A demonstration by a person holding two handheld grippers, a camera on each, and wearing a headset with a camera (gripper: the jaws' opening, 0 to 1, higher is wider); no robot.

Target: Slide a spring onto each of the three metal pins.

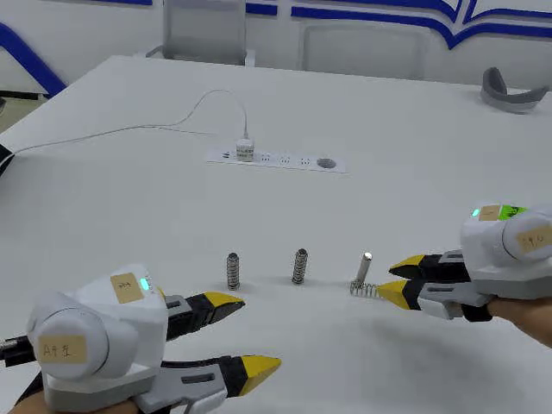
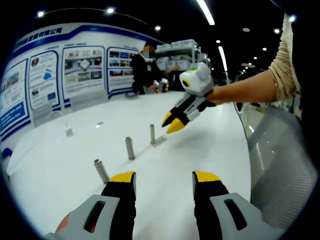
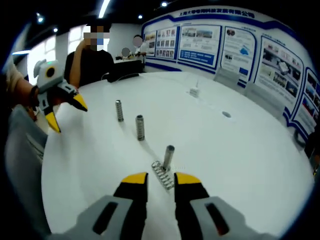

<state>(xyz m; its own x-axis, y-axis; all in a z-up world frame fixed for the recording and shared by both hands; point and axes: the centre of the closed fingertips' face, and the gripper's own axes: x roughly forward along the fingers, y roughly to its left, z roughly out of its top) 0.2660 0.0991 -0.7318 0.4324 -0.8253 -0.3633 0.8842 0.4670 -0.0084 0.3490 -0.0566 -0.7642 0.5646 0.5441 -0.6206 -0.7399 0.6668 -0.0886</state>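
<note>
A loose spring [image 1: 364,291] is laid against the bare pin [image 1: 366,267], just beside the spread right hand-held gripper [image 1: 386,278]. The left hand-held gripper [image 1: 259,332] is held spread, well apart.

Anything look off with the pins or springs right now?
One spring lies on its side on the table at the foot of the bare pin, next to the right gripper. The middle pin and the far pin each stand upright with a spring on. Nothing looks damaged.
</note>
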